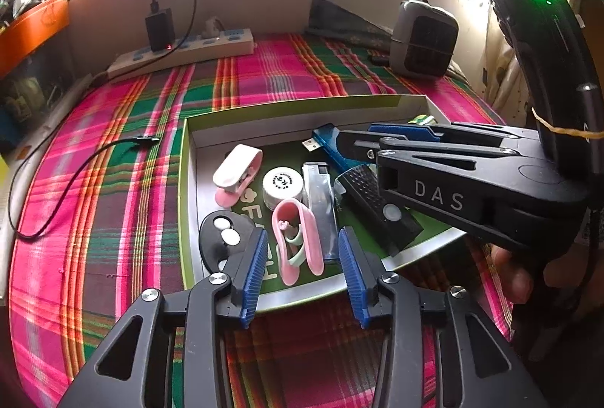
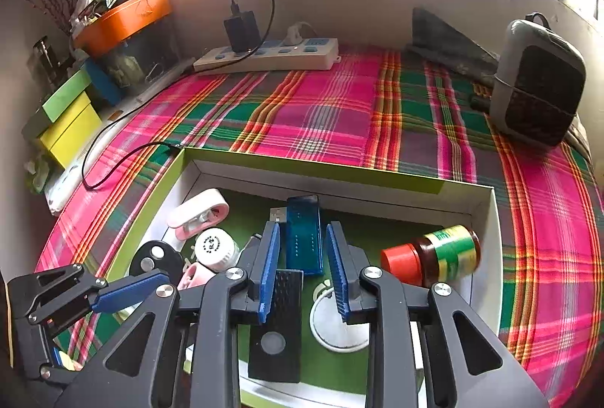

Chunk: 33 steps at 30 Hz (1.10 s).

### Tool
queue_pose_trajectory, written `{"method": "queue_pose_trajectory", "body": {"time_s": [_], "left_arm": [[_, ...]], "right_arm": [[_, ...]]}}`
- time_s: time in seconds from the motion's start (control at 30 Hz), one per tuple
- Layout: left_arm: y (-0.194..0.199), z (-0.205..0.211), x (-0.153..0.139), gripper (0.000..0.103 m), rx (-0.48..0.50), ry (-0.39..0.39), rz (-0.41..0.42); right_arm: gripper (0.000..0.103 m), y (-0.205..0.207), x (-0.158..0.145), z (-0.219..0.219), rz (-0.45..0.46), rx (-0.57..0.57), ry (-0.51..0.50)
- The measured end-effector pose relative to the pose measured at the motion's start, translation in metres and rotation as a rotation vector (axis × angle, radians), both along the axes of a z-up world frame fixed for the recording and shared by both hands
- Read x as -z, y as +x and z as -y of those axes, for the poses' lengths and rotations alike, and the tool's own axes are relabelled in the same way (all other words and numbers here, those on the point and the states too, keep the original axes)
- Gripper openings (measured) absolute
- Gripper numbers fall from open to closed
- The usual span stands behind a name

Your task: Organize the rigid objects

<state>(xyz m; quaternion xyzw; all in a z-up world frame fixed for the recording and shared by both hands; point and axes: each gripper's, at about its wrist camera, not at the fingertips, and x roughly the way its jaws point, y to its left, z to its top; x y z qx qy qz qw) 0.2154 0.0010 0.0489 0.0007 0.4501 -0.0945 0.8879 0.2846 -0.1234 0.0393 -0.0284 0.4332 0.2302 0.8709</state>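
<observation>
A green-rimmed box [image 1: 302,105] [image 2: 313,166] on the plaid cloth holds small objects. In the left wrist view my left gripper [image 1: 302,257] is open over the box's near edge, straddling a pink clip [image 1: 298,238]; a black key fob [image 1: 222,238], a white round cap [image 1: 281,187], a pink-white clip [image 1: 238,168] and a clear lighter [image 1: 321,204] lie close by. My right gripper [image 2: 302,268] is open above a blue USB device [image 2: 304,238] and a black textured remote [image 2: 277,325]. A brown bottle with a red cap [image 2: 434,257] lies at the box's right.
A white power strip [image 2: 271,54] with a black charger [image 2: 241,30] and a cable [image 2: 113,158] lies at the back. A grey heater [image 2: 536,90] stands at the back right. Yellow and green boxes [image 2: 68,121] and an orange bin [image 2: 124,19] stand left.
</observation>
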Motion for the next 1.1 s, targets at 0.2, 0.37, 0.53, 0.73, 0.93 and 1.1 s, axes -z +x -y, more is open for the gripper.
{"method": "queue_pose_trajectory", "body": {"time_s": [0.2,0.37,0.53,0.73,0.93,1.1], "left_arm": [[-0.007,-0.004,-0.006,0.039,-0.033,0.002,0.008],[-0.019,-0.005,-0.015,0.039,-0.053,0.007,0.034],[-0.032,-0.006,-0.019,0.04,-0.078,0.029,0.043],[-0.053,-0.007,-0.022,0.042,-0.098,0.057,0.057],[-0.073,-0.011,-0.018,0.043,-0.115,0.085,0.055],[-0.089,-0.017,-0.011,0.043,-0.14,0.119,0.057]], "right_arm": [[0.032,-0.013,-0.006,0.003,0.018,0.019,-0.01],[0.037,-0.028,-0.014,0.008,0.047,0.032,-0.021],[0.037,-0.046,-0.022,0.018,0.065,0.065,-0.016],[0.038,-0.073,-0.027,0.03,0.091,0.111,-0.024],[0.039,-0.097,-0.026,0.036,0.102,0.125,-0.048],[0.052,-0.114,-0.018,0.044,0.085,0.148,-0.072]]}}
